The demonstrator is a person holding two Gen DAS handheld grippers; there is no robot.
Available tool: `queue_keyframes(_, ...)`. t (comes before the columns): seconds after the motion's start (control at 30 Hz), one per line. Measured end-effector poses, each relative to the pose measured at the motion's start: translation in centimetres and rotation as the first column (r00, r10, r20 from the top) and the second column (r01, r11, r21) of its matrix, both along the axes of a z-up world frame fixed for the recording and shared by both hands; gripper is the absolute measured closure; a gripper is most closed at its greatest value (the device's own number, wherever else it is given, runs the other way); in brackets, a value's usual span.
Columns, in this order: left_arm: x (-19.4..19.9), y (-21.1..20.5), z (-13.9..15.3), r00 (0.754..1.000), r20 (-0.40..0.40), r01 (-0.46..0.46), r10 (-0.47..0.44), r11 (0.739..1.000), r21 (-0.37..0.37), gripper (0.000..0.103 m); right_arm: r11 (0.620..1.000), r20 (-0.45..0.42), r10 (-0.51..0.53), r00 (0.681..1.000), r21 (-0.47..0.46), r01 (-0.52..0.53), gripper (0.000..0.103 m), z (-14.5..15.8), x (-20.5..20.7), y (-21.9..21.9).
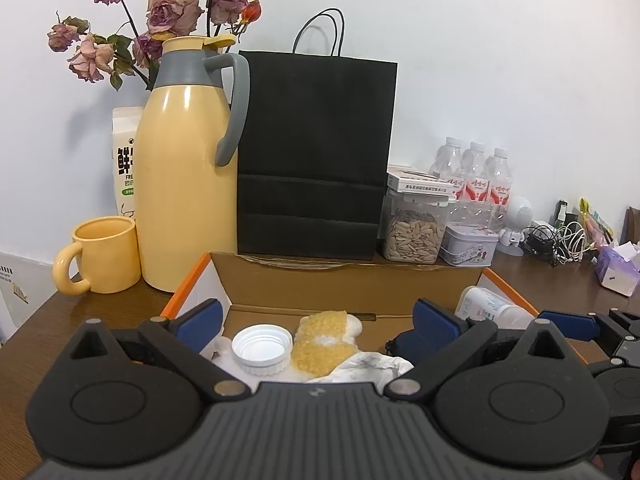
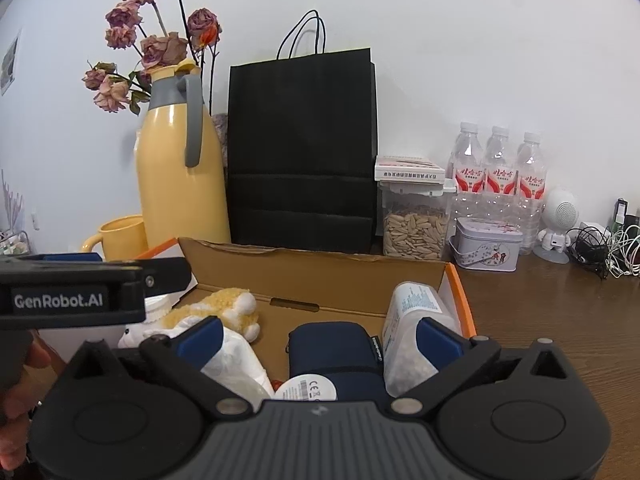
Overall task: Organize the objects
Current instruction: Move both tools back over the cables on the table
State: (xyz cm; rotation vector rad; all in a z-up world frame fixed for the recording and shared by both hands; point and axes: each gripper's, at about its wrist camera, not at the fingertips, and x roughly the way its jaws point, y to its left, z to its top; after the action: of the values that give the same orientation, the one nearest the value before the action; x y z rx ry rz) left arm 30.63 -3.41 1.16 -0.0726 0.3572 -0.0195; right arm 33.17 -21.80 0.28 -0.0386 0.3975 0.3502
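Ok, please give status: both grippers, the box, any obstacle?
Left gripper open, empty. Right gripper open, empty. Cardboard box holds plush toy, navy pouch, bottle. No obstacle seen.

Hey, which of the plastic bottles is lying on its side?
The white labelled bottle inside the cardboard box, at its right end, lies on its side. The three water bottles by the wall stand upright.

Home tabletop, thermos (image 1: 180, 168), dried roses (image 1: 160, 16), mug (image 1: 100, 256), water bottles (image 2: 500, 168)

We see: jug (image 1: 176, 184) glossy plastic | bag (image 1: 316, 152) matt paper | box (image 2: 320, 280) rough cardboard (plain brown inside) | table (image 2: 560, 312) wood-grain
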Motion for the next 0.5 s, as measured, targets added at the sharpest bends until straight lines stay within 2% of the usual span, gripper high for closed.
queue_keyframes(0.13, -0.6, -0.2, 0.2, 1.0, 0.019, -0.012, 0.011, 1.0, 0.005, 0.0, 1.0, 0.005, 0.0, 1.0, 0.001, 0.0, 0.0, 0.1, -0.3, -0.2)
queue_keyframes(0.33, -2.8, 0.1, 1.1, 0.995, 0.1, -0.015, 0.014, 1.0, 0.008, 0.0, 1.0, 0.033, -0.008, 0.999, 0.006, 0.008, 0.0, 0.8, -1.5, -0.8)
queue_keyframes(0.5, -5.2, 0.6, 1.2, 0.993, 0.112, -0.023, 0.022, 1.0, 0.01, 0.0, 1.0, 0.067, -0.01, 0.998, 0.003, 0.01, 0.0, 1.6, -3.4, -1.7)
